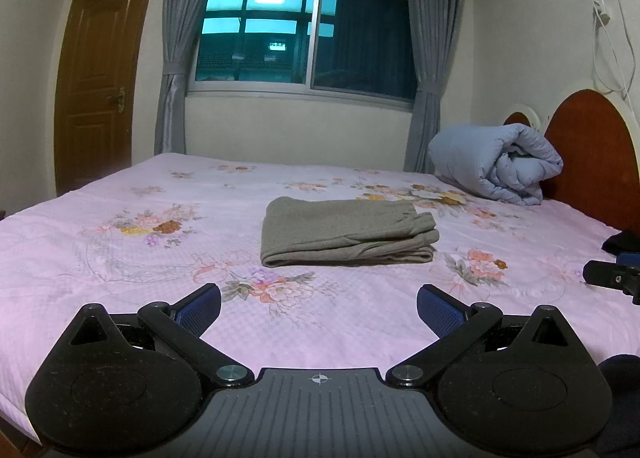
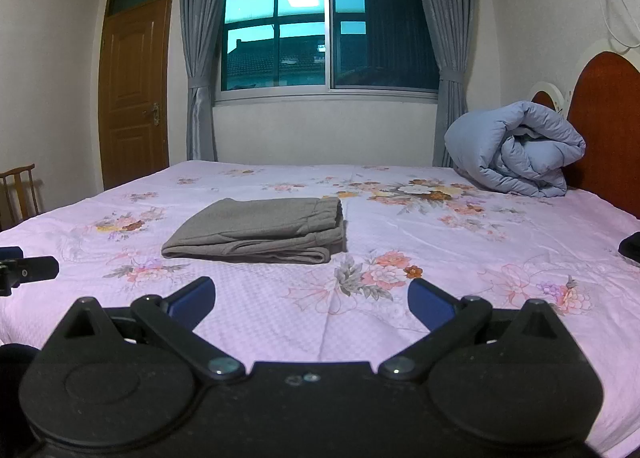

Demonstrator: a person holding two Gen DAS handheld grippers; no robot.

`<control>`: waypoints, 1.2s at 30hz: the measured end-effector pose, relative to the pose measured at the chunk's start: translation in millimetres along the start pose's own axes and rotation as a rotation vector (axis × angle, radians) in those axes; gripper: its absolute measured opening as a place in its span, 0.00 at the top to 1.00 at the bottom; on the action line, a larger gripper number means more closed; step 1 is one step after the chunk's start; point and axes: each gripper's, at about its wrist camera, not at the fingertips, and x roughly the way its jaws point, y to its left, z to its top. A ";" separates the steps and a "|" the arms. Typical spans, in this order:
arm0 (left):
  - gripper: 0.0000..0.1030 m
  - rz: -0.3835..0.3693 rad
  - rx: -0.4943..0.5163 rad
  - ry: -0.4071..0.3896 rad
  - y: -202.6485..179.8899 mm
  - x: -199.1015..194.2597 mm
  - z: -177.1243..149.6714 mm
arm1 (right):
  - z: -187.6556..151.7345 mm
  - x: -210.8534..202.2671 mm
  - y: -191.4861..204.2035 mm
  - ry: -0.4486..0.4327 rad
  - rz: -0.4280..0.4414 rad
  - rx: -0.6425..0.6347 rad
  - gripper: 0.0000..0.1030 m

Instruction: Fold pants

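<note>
Pants [image 1: 347,232] are sitting folded up in a neat grey rectangle, lying flat around the middle of the bed [image 1: 120,290], on that pink sheet with the flower print. You can see the layers stacked at the near edge and the waistband end facing toward the headboard [image 1: 592,146] side. Both sets of tongs are backed off from it, hovering over the bare sheet near the closer edge of the bed. Left tongs [image 1: 319,308] are spread wide, blue pads apart, nothing between them. Right tongs [image 2: 311,300] same deal, released and holding nothing, with the pants off to their front left. Neither one is touching the fabric. From the left camera you can catch a bit of the other tool at the far right edge, and vice versa from the right camera. Up by the headboard there's a light blue duvet [image 2: 520,146] rolled into a big bundle, well apart from the pants. Window [image 1: 308,22] with grey curtains behind the bed, wooden door [image 2: 134,86] off to the left.
</note>
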 end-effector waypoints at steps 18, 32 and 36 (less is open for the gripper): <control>0.00 -0.003 -0.001 -0.004 1.5 0.0 0.3 | 0.5 -1.3 0.3 0.000 0.000 -0.001 0.06; 0.00 -0.003 0.003 -0.006 2.6 1.2 1.8 | 0.5 -2.1 0.7 0.001 0.001 -0.003 0.06; 0.00 -0.001 -0.002 -0.015 4.2 1.2 1.7 | 0.6 -2.2 0.7 0.002 0.000 -0.003 0.06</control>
